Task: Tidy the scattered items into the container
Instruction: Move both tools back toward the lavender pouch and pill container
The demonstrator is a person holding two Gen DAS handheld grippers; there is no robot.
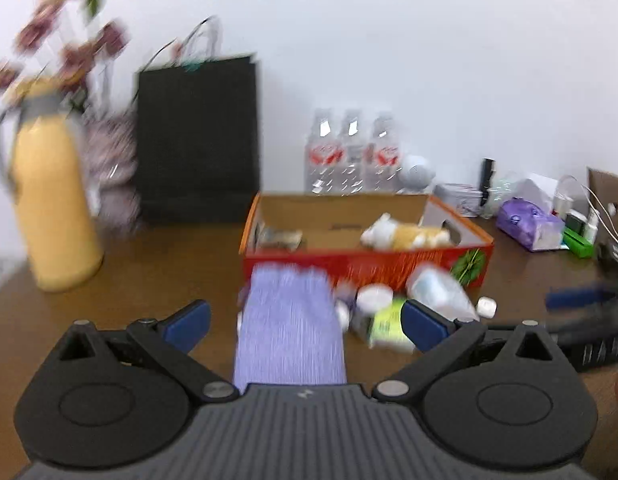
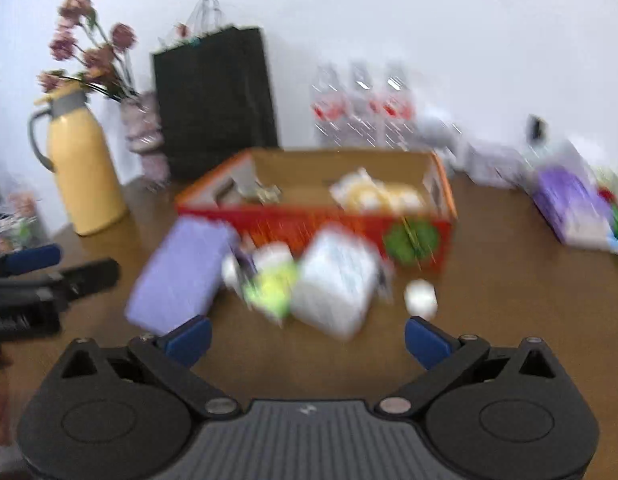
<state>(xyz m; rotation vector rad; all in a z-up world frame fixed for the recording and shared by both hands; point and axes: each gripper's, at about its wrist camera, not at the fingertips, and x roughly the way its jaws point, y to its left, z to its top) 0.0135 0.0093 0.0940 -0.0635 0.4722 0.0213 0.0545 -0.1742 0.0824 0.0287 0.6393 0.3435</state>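
An open red and orange cardboard box [image 1: 389, 266] [image 2: 293, 224] stands mid-table with a white and yellow packet [image 1: 405, 234] [image 2: 379, 196] and a small dark item [image 1: 279, 238] inside. In front of it lie a lilac pack [image 1: 289, 328] [image 2: 181, 276], a white packet [image 1: 439, 290] [image 2: 337, 284], a yellow-green item [image 1: 387, 320] [image 2: 271, 288], a white jar [image 1: 373, 298] and a small white cap [image 1: 487, 306] [image 2: 420, 298]. My left gripper [image 1: 305, 326] is open, its fingers either side of the lilac pack. My right gripper [image 2: 307, 340] is open and empty, just short of the pile.
A yellow thermos [image 1: 55, 200] [image 2: 85, 164], a flower vase [image 2: 145, 136] and a black paper bag [image 1: 197, 140] [image 2: 215, 100] stand at the back left. Water bottles [image 1: 353, 152], a purple tissue pack [image 1: 529, 224] [image 2: 573, 204] and small clutter line the back right.
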